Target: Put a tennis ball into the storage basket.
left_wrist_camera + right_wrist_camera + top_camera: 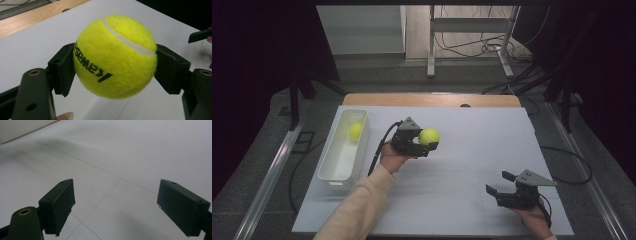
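The counter [452, 200] is matte white board. A rectangular white plastic bin [328, 172], beside the left tongs [424, 141], holds one tennis ball [355, 131]. Those tongs clench a second fuzzy yellow ball [429, 136] across its middle; advisably release low inside the bin. The right tongs [501, 183] stand released, empty.

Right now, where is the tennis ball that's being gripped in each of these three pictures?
High view: the gripped tennis ball sits left of centre, in the left gripper, right of the white bin.
Left gripper view: the ball is at the centre, clamped between the black jaws.
Right gripper view: not in it.
Shared landmark: the white table surface.
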`<state>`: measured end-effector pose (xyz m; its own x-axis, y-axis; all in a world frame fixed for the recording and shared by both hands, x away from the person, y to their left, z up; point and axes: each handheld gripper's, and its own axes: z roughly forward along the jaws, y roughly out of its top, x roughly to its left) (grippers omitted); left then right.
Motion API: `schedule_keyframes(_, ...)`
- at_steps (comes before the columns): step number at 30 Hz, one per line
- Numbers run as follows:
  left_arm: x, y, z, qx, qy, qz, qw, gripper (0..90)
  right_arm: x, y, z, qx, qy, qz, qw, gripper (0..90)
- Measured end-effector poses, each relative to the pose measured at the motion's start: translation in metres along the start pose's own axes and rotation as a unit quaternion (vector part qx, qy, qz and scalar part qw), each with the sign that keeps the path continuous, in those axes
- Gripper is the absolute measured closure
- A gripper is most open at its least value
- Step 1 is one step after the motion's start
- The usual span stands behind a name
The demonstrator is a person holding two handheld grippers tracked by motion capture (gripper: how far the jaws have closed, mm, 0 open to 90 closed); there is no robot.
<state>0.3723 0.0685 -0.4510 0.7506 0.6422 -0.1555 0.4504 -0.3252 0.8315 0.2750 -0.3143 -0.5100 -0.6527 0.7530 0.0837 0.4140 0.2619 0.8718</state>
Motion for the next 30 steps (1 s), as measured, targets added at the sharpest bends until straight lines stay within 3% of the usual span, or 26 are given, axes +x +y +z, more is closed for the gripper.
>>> schedule_keyframes(30, 0.008, -0.015, -0.031, -0.011, 0.026, -0.018, 0.9994, 26.4, 0.0, 0.0, 0.0, 0.001, -0.002, 0.0, 1.0, 15.2)
